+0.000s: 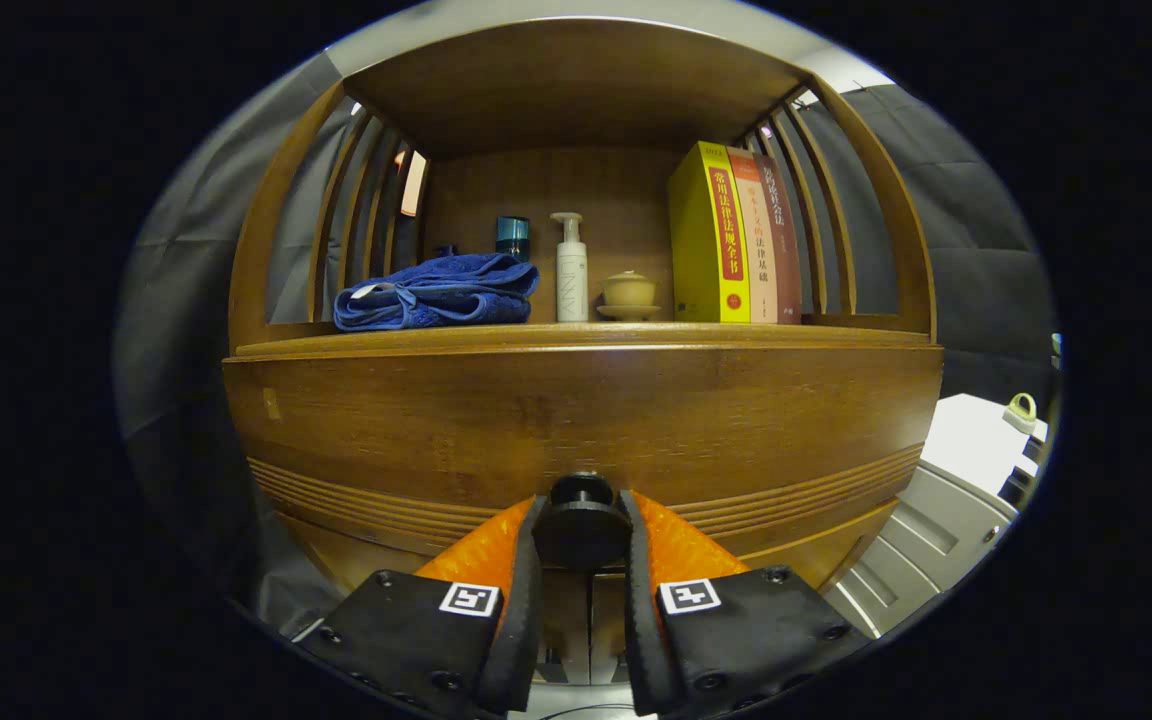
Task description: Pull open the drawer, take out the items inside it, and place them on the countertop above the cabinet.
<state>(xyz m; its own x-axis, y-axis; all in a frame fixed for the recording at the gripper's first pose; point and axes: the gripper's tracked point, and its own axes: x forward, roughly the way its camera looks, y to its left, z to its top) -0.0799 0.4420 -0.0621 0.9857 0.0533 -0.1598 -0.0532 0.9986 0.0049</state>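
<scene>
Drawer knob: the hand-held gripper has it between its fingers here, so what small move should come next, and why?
Probably a straight pull back. The hand-held gripper looks closed on the black knob, a finger on each side, and the drawer front sits flush under the countertop, unopened, so its contents are hidden.

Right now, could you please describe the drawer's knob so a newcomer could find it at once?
Start at the wooden cabinet, below the shelf holding the blue towel. On its drawer front, the black knob sits between the gripper fingers. It is the only dark round thing there.
</scene>
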